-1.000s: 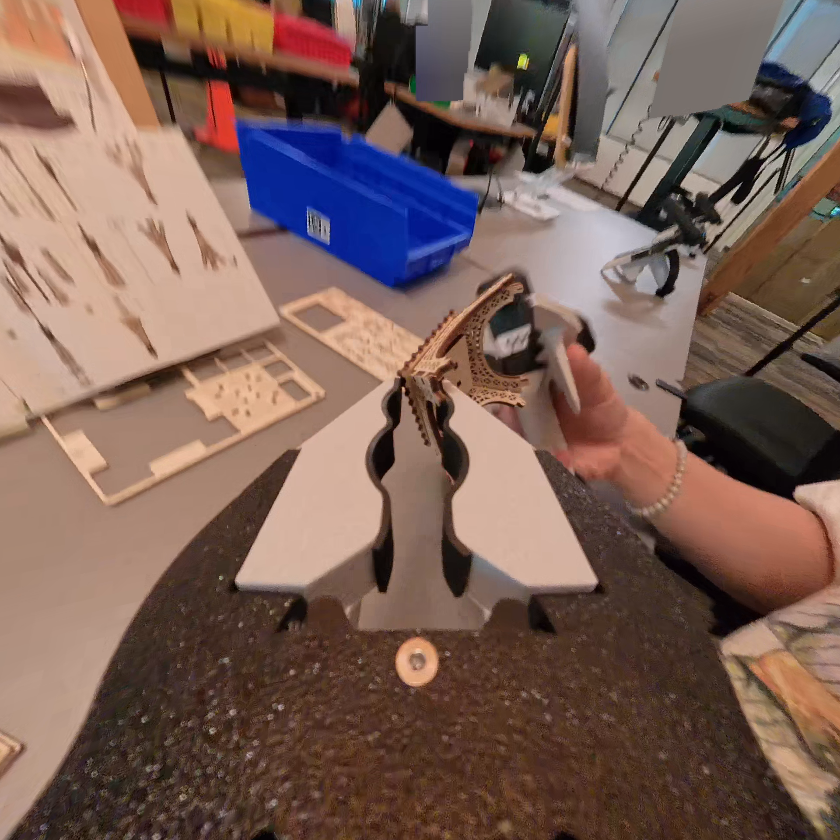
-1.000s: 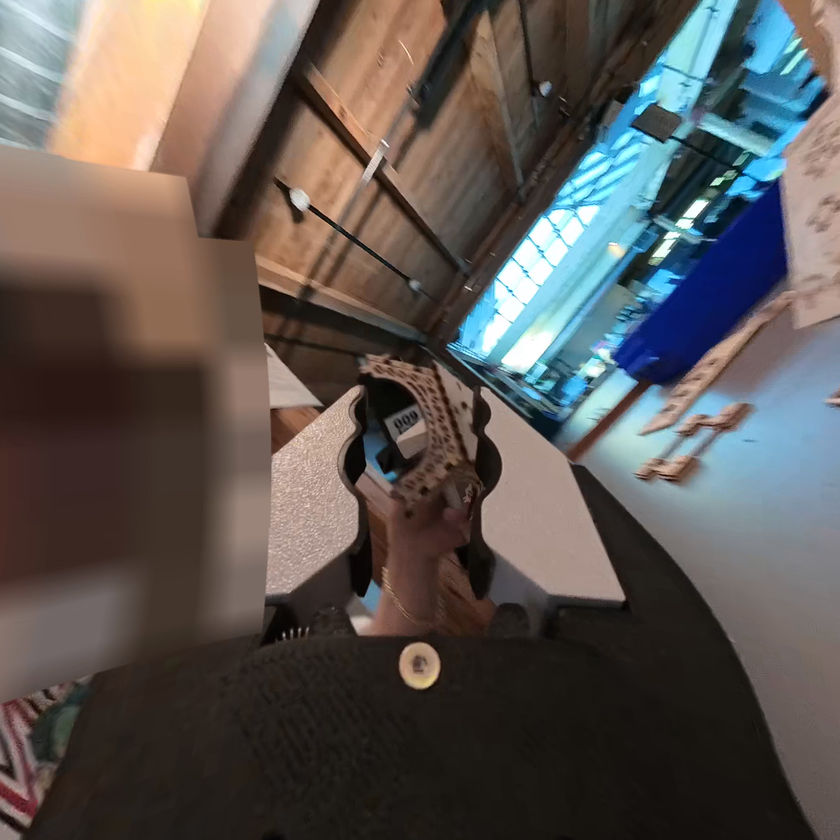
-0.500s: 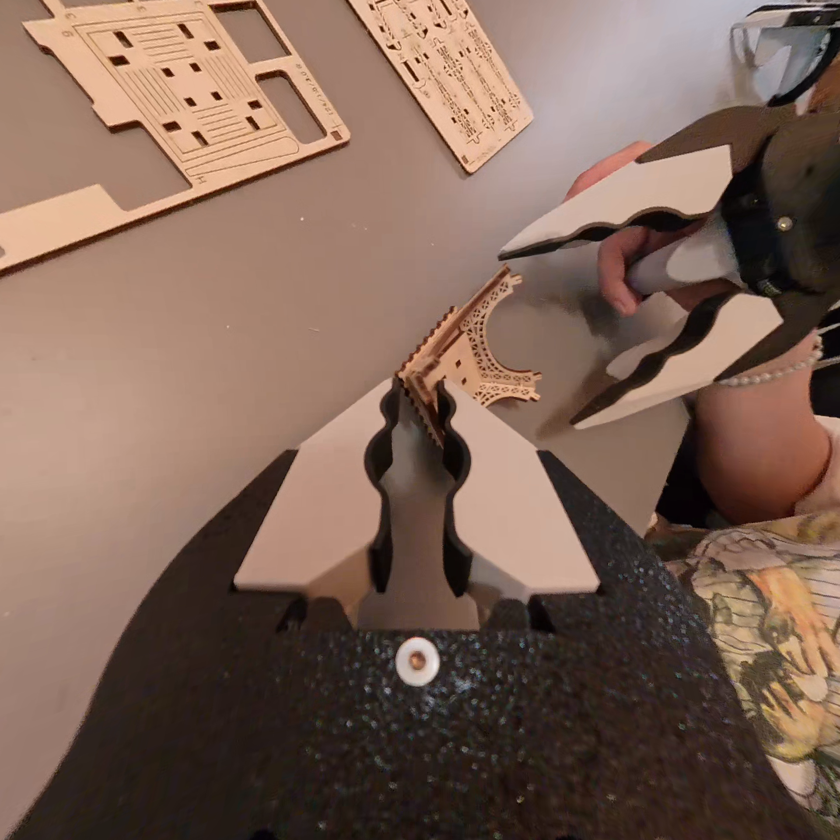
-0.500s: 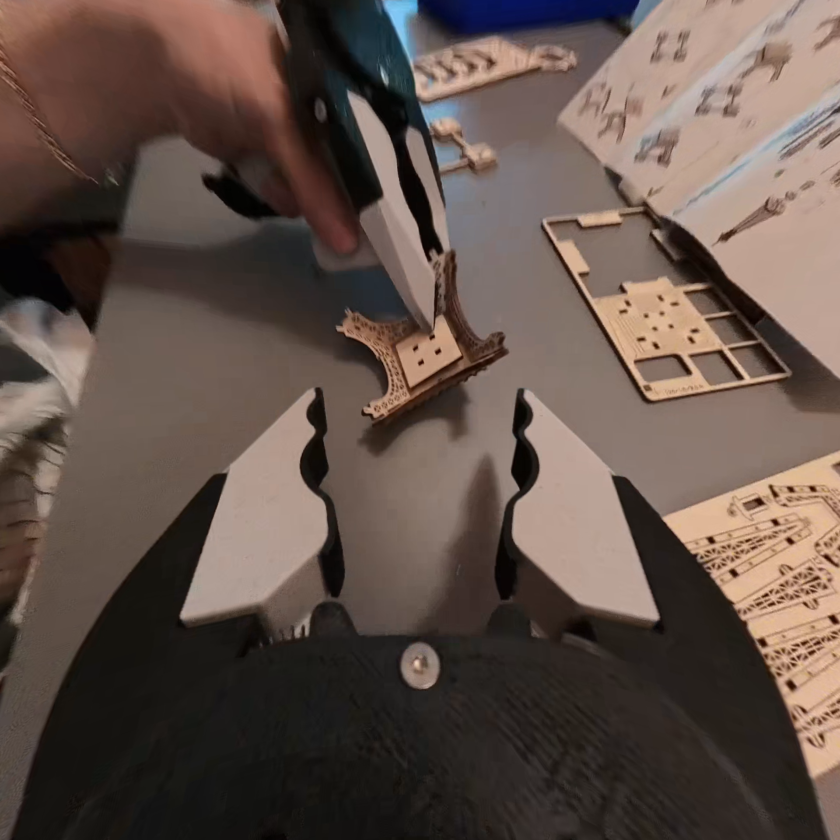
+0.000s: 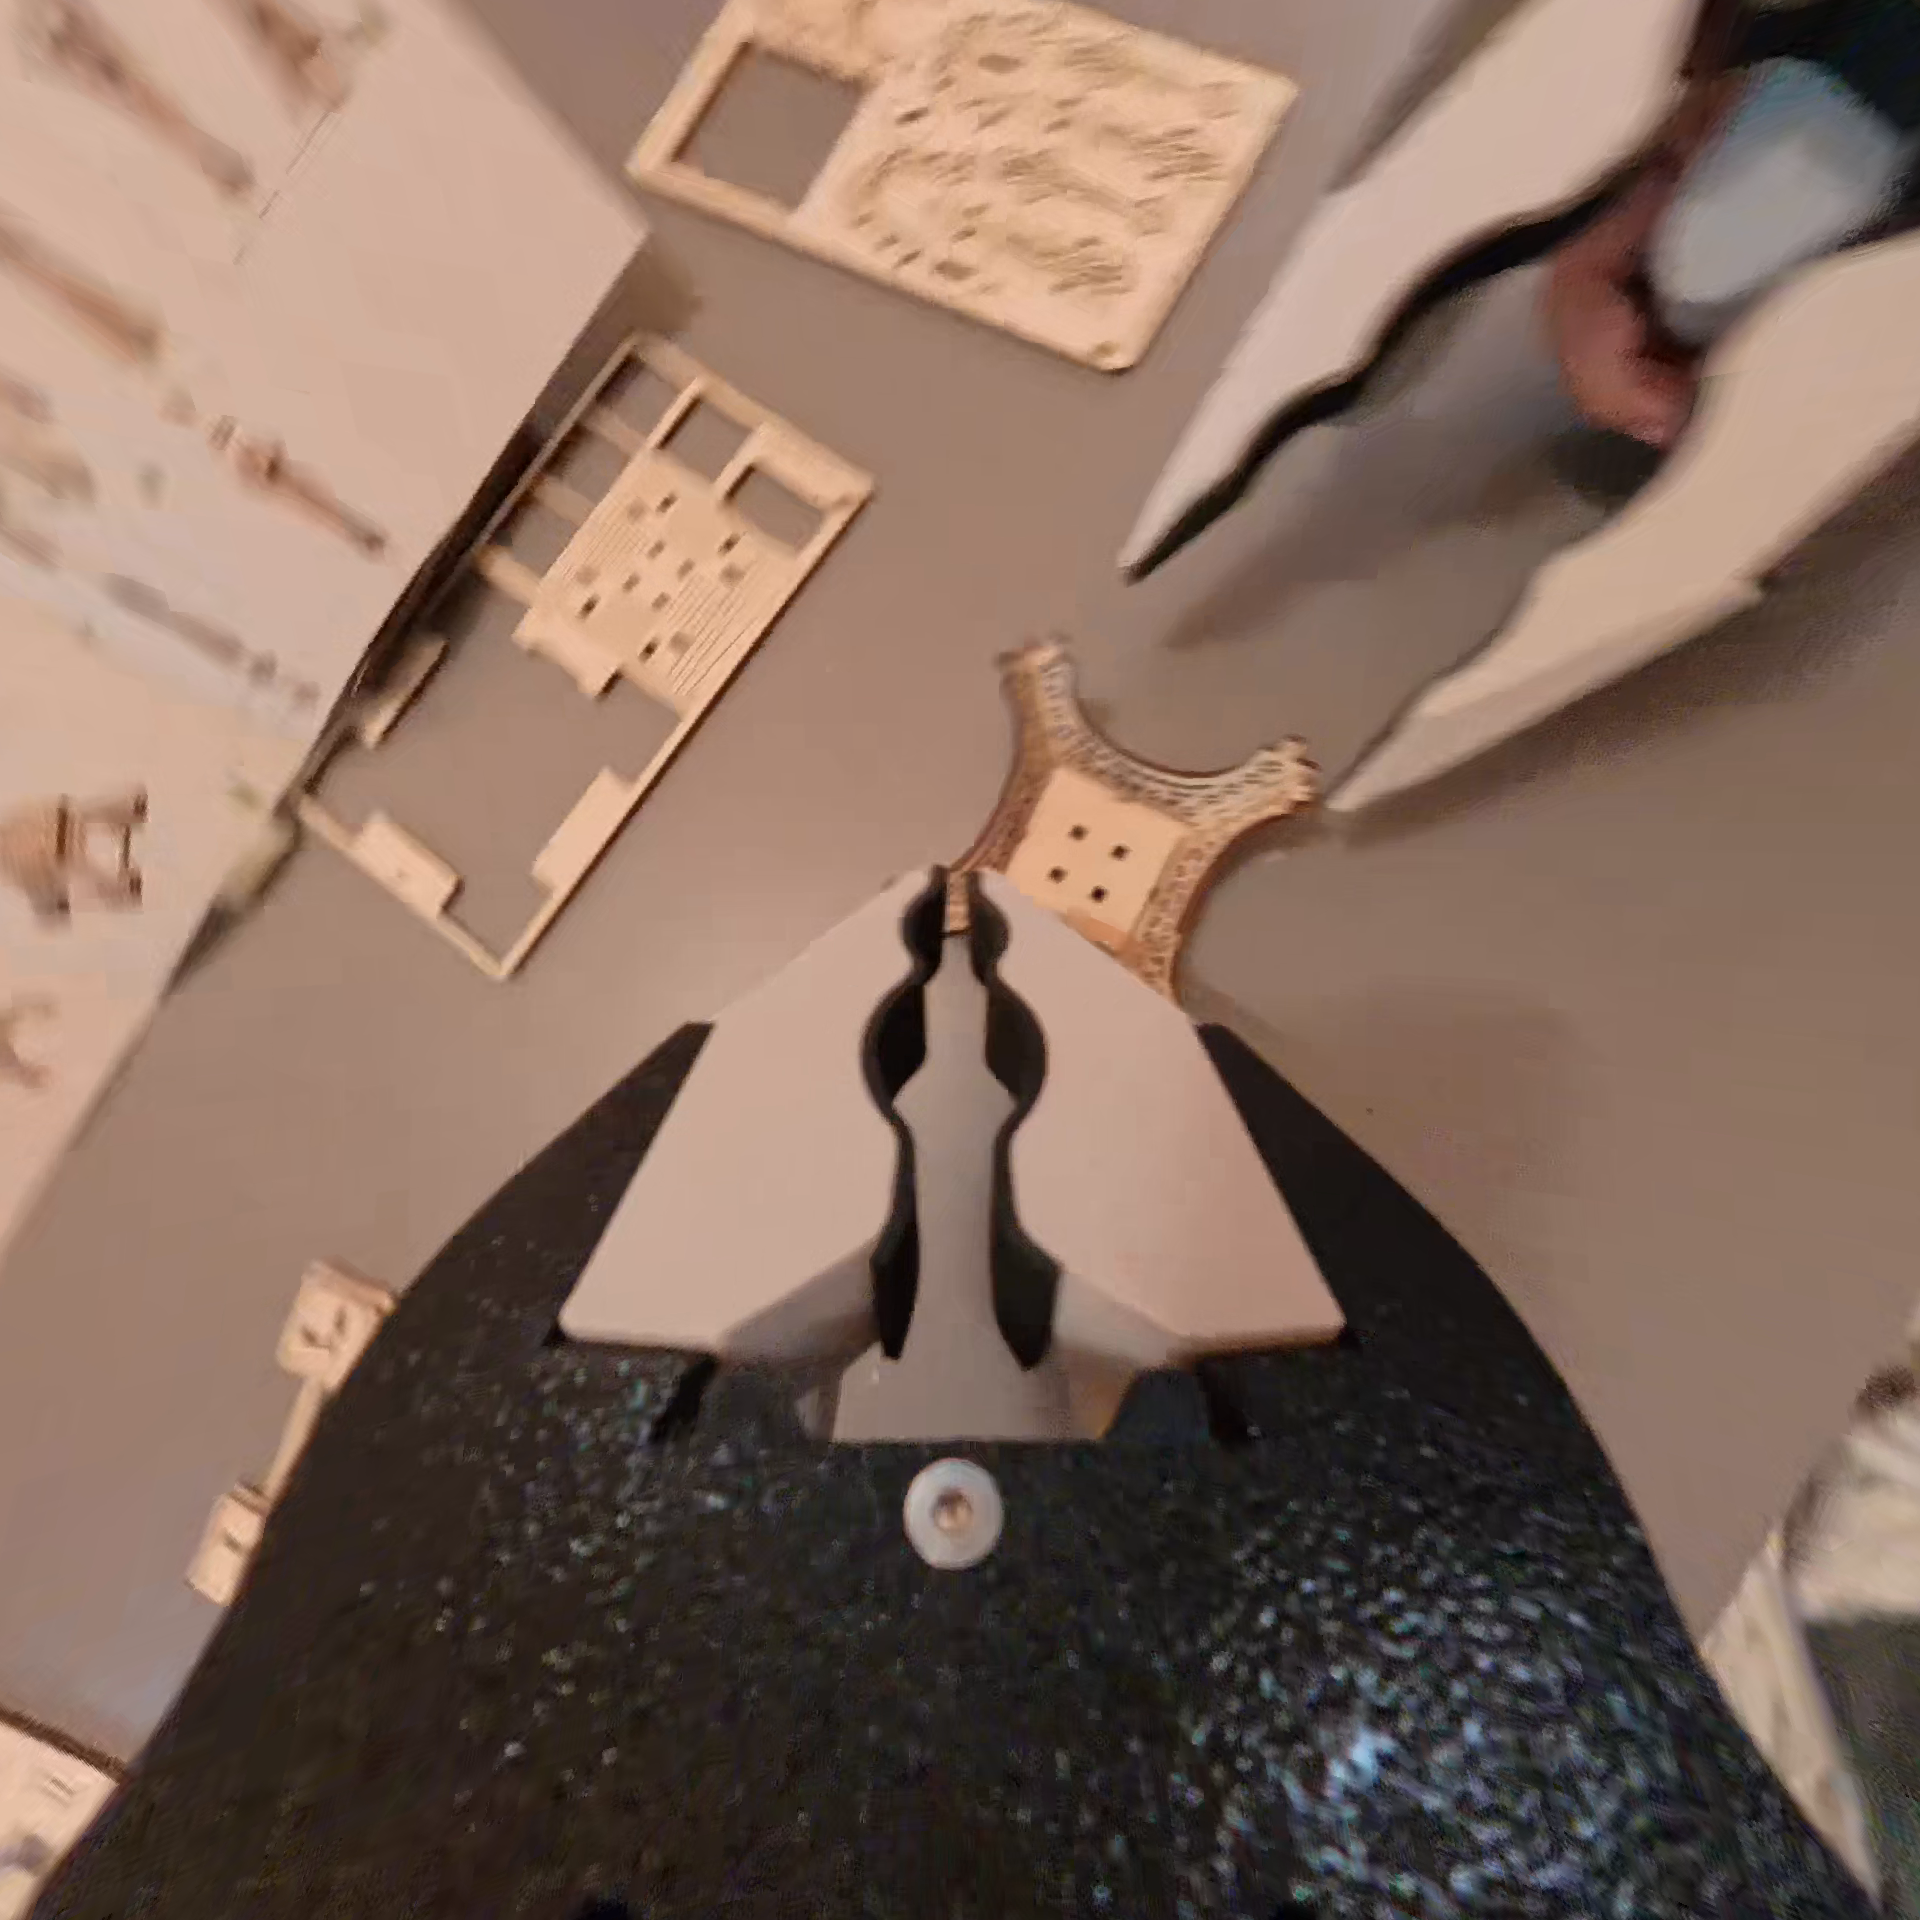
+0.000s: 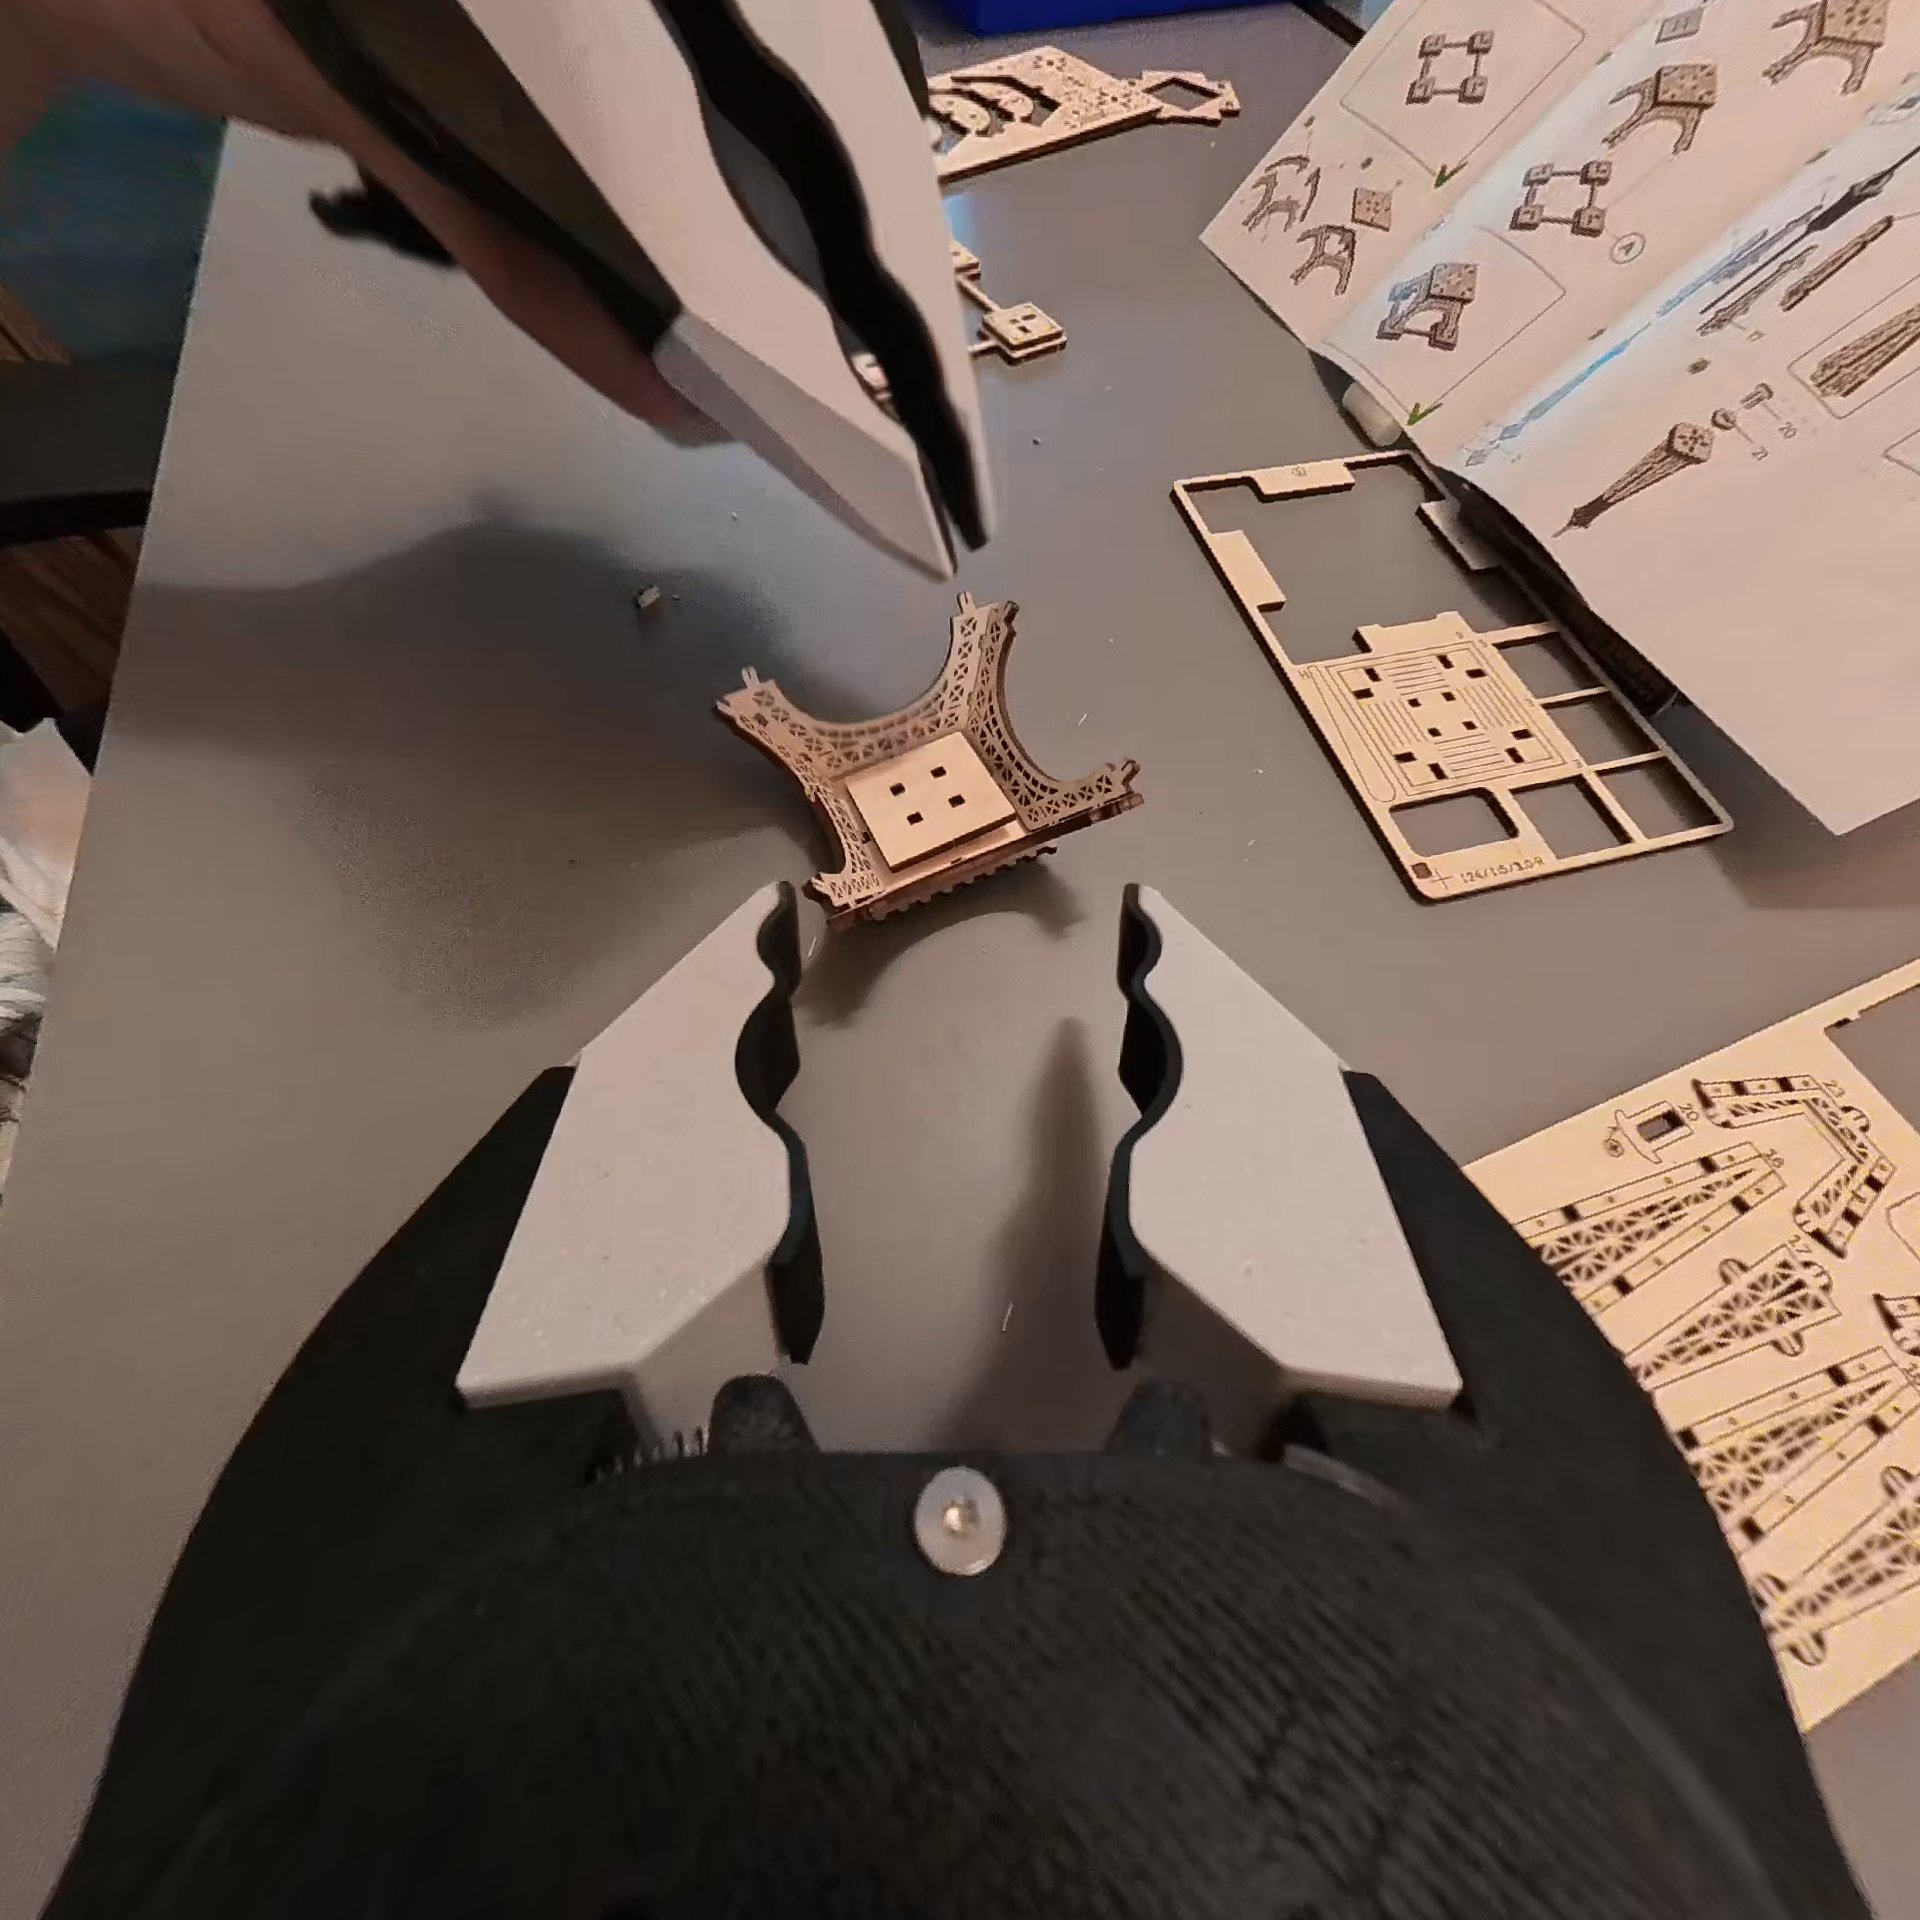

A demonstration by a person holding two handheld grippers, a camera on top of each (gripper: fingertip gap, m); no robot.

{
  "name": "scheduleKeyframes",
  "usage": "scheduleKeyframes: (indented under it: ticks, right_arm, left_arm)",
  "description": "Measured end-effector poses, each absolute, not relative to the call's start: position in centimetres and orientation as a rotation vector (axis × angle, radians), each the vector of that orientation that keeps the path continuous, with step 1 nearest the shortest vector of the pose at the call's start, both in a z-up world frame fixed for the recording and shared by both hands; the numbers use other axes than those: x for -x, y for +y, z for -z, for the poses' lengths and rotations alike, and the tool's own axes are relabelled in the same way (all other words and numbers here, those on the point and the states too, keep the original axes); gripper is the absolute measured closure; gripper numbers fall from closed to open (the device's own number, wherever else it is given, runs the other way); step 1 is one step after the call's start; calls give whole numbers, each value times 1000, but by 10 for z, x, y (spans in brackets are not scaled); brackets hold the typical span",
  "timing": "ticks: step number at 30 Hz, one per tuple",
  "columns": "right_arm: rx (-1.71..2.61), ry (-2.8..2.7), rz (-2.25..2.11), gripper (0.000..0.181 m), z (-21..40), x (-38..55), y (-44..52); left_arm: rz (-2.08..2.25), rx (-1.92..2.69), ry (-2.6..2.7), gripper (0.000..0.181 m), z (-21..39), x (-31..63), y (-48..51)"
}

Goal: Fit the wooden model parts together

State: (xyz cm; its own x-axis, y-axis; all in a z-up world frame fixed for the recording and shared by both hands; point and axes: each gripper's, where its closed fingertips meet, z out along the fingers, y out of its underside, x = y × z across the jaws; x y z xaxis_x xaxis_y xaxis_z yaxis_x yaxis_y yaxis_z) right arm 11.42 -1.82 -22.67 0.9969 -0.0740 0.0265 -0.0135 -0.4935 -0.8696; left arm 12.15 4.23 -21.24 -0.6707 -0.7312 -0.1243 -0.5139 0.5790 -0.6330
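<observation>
The wooden tower base [image 6: 925,805], a square platform with four holes and lattice legs, rests on the grey table [image 6: 416,831]. It also shows in the left wrist view [image 5: 1101,842]. My left gripper [image 5: 961,894] has its fingers nearly together, and its tips stand right at the base's far leg. In the right wrist view it [image 6: 961,556] comes down from the upper left, its tips just at that leg's end. My right gripper [image 6: 961,894] is open, and the base lies just beyond its tips, not between the pads. It shows at the upper right of the left wrist view [image 5: 1236,686].
An instruction sheet [image 6: 1662,364] lies at the right. Beside it is a punched-out wooden frame [image 6: 1455,675]. A sheet of uncut tower parts [image 6: 1714,1299] lies at the near right. Another parts sheet [image 5: 987,177] and small loose pieces [image 6: 1023,327] lie farther off. The table's edge [image 6: 135,623] runs along the left. Across from one pair of fingers to the other is roughly 7 cm.
The tower base came down from the air onto the table and turned its platform toward the left camera. The left fingers stand closer together than before. The right jaws narrowed and moved nearer the base.
</observation>
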Motion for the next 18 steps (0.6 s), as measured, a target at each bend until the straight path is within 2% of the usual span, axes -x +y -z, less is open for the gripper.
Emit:
scheduleKeyframes:
  ticks: [2,6,12,18]
  right_arm:
    - [2099,63,85,124,229,-116,-17]
    - [2107,58,108,130,230,-118,-17]
    - [2110,3,81,135,231,-110,-16]
    - [2119,-19,87,150,232,-108,-13]
  left_arm:
    - [776,797,2573,181,214,-115,28]
    - [658,585,2767,181,229,-113,21]
    - [589,588,2898,181,245,-113,15]
    - [459,573,2900,181,254,-118,17]
